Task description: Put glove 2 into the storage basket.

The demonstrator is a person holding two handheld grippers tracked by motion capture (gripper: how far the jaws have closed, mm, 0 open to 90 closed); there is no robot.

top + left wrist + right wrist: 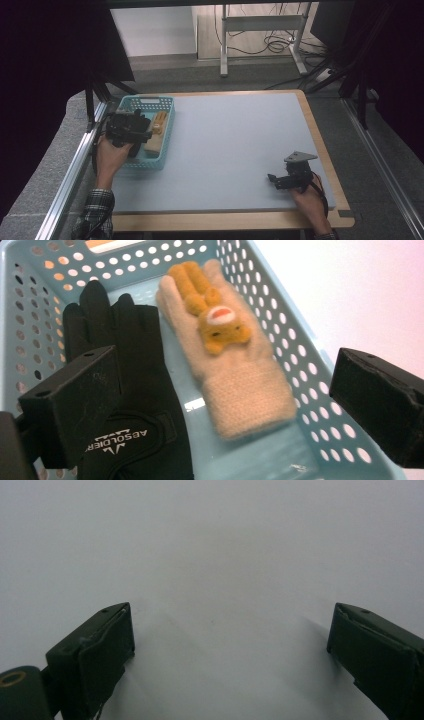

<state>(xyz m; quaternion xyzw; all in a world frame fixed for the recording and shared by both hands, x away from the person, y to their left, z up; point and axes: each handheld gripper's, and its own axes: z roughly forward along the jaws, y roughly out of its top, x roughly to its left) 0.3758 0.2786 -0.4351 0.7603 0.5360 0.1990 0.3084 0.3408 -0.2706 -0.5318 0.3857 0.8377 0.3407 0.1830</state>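
Overhead, left claw (220, 405) wide open, empty, above basket (310, 370) (black glove (135, 370), beige glove (235, 375)).

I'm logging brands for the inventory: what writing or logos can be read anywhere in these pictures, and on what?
"ABSOLDIER", in white letters seen upside down in the left gripper view, with a small white logo mark beside it: on the wrist strap of the black glove lying in the blue basket.
The beige knitted glove carries a yellow animal figure but no text.
No other writing can be read on the basket, the grippers or the table.
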